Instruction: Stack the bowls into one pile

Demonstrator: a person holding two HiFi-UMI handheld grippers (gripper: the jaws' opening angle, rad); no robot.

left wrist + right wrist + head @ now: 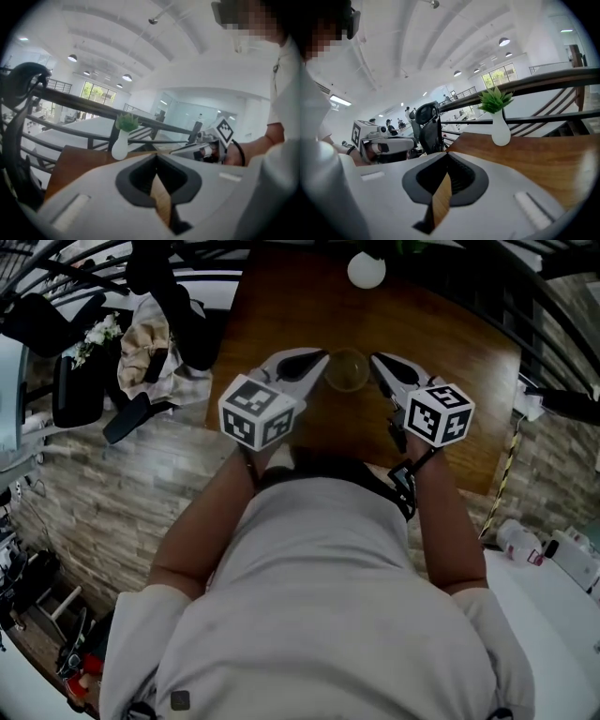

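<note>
Left gripper (317,356) hangs beside right gripper (377,359), both pointing forward.

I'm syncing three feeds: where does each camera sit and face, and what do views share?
Head view: on the person's head, facing steeply down at table, bowl, left gripper, right gripper; torso and forearms show.
Left gripper view: on that gripper, facing along its shut jaws across the table; right gripper and torso show.
Right gripper view: likewise; left gripper shows.
Shared: all three show the white vase.
</note>
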